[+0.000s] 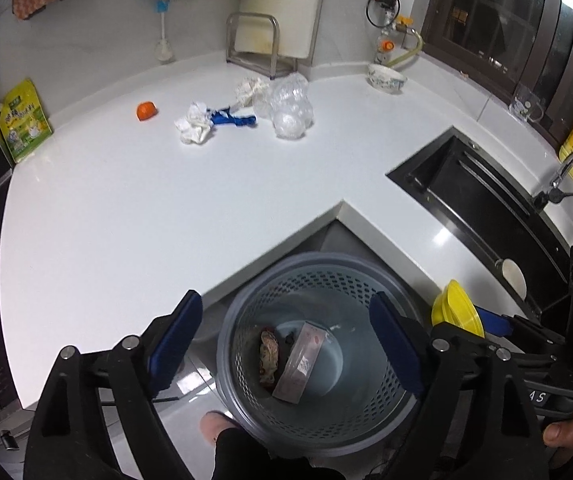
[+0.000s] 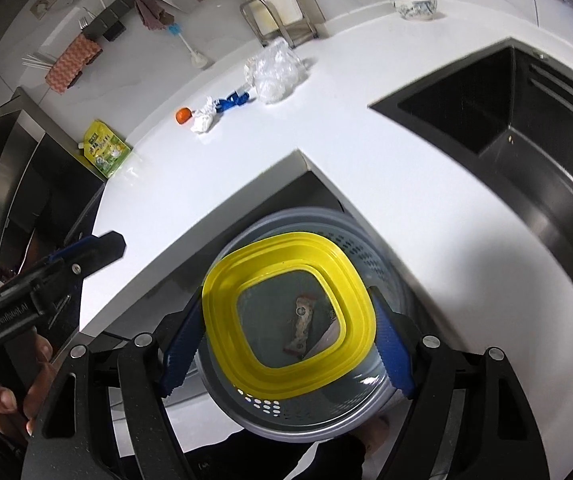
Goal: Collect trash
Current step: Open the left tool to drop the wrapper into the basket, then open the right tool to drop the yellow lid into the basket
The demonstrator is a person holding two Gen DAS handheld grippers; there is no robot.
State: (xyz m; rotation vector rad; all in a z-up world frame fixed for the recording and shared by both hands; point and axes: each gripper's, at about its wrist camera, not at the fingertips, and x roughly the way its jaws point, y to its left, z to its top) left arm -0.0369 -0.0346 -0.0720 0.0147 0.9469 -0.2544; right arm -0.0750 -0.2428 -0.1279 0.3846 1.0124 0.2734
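Both tools hang over the grey bin at the table corner.

The left tool stands wide with nothing between its pads; below it, in the bin, lie a wrapper and a brown scrap. The right tool holds a yellow tub by its two sides, above the bin. On the table, well apart from the bin, lie an orange cap, a tissue, a blue rag and a clear bag.

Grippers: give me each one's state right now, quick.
Left gripper: open, nothing between its pads, above the gray trash bin.
Right gripper: shut on the yellow container, held over the bin.
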